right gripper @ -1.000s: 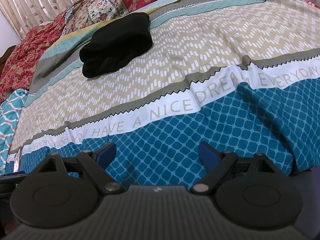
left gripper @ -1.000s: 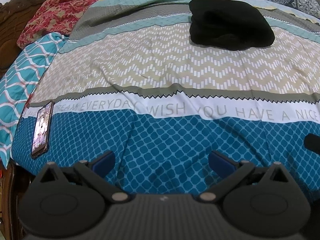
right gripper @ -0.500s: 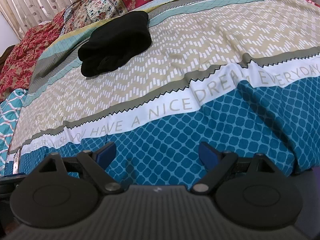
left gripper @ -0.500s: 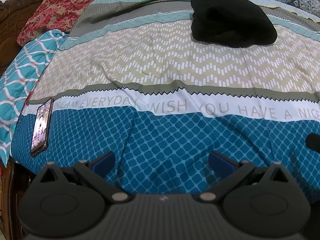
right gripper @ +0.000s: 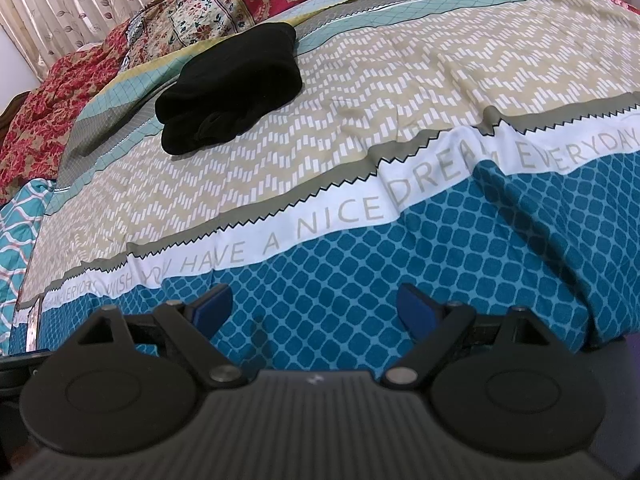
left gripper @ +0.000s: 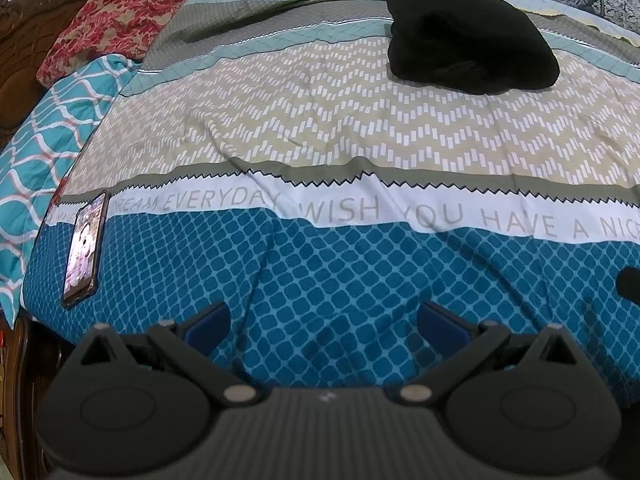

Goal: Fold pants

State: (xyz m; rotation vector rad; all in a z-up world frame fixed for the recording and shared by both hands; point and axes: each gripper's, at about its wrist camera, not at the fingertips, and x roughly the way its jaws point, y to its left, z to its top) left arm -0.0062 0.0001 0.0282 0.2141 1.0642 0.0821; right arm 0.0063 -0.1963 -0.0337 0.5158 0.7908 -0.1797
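Left wrist view: the left tool hangs spread and empty over the bed's near edge; the black pants lie as a compact bundle far off, a phone at the left.

Right wrist view: the right tool likewise gapes empty, pants well apart. The bundle looks folded; whether folding is finished or pending, I cannot judge.
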